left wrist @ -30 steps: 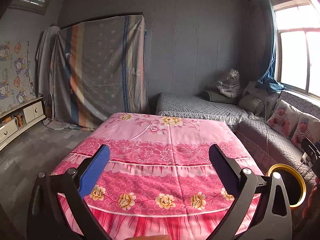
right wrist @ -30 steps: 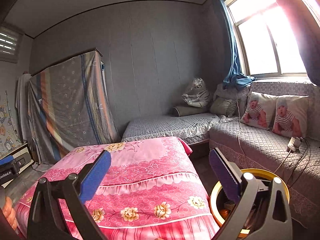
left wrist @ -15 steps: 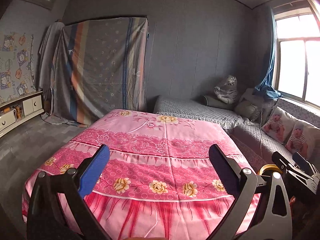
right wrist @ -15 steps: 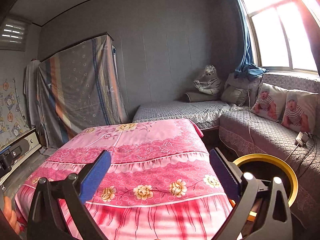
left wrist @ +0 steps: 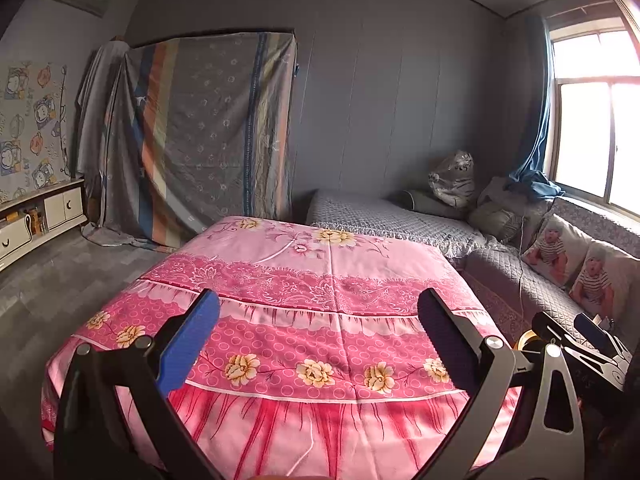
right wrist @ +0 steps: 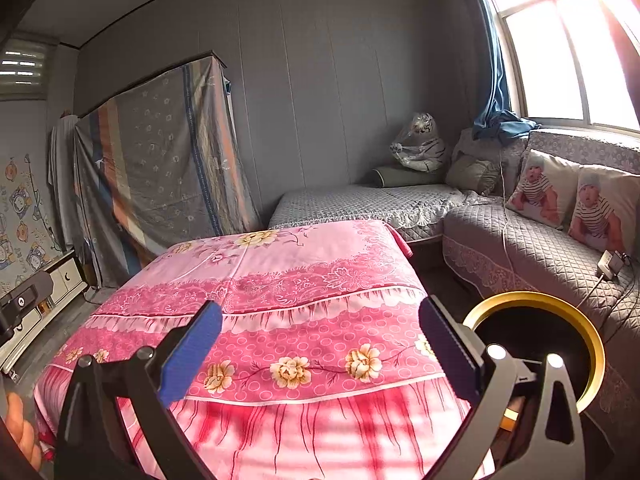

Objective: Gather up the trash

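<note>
A round bin with a gold rim (right wrist: 536,300) and dark inside stands on the floor between the pink-covered table and the grey sofa, just right of my right gripper (right wrist: 320,332). That gripper is open and holds nothing, hovering before the table's front edge. My left gripper (left wrist: 318,328) is open and holds nothing too, facing the same pink floral cloth (left wrist: 320,280). A sliver of the bin's rim (left wrist: 526,340) shows in the left wrist view behind the other gripper's body (left wrist: 580,344). I see no loose trash on the cloth.
A grey quilted daybed (right wrist: 360,200) and corner sofa (right wrist: 540,248) with two baby-print cushions line the right side. A charger and cable (right wrist: 608,266) lie on the sofa. A cloth-draped cabinet (left wrist: 200,140) stands at the back left, a low white unit (left wrist: 36,220) along the left wall.
Both views have pulled back and risen from the table, so more of its front drape shows. In the right view the bin has slid rightward and its whole rim is visible.
</note>
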Tool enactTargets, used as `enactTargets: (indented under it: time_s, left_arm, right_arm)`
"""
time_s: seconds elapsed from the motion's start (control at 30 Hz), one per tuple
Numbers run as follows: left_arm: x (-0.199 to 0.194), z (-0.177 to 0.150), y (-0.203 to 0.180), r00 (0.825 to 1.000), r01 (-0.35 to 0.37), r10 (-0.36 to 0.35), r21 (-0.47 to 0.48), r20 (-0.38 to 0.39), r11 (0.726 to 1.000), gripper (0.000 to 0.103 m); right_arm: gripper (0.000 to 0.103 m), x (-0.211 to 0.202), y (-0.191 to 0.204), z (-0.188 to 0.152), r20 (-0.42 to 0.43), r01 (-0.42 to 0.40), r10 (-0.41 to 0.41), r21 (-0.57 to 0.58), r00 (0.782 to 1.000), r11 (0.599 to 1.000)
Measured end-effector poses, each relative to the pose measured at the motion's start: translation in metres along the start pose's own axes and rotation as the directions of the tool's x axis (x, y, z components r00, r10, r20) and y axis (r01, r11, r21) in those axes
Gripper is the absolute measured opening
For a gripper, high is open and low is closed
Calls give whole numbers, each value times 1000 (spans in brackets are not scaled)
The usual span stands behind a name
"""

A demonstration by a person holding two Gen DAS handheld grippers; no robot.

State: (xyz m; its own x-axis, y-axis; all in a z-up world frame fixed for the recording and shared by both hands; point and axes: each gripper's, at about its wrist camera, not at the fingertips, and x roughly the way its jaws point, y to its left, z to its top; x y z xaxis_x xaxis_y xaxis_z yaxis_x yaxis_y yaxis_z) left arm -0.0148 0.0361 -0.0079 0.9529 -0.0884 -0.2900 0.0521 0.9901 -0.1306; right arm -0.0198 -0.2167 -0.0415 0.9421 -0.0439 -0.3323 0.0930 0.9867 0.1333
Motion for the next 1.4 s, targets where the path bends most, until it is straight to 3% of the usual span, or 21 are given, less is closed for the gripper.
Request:
enactTargets:
  time_s: [1.4]
  left_arm:
    - [-2,-2,-12,999,37,-37,22,-7,999,95]
  right_arm:
    - [95,6,-7,-7,-35,-1,2,28,999,1000]
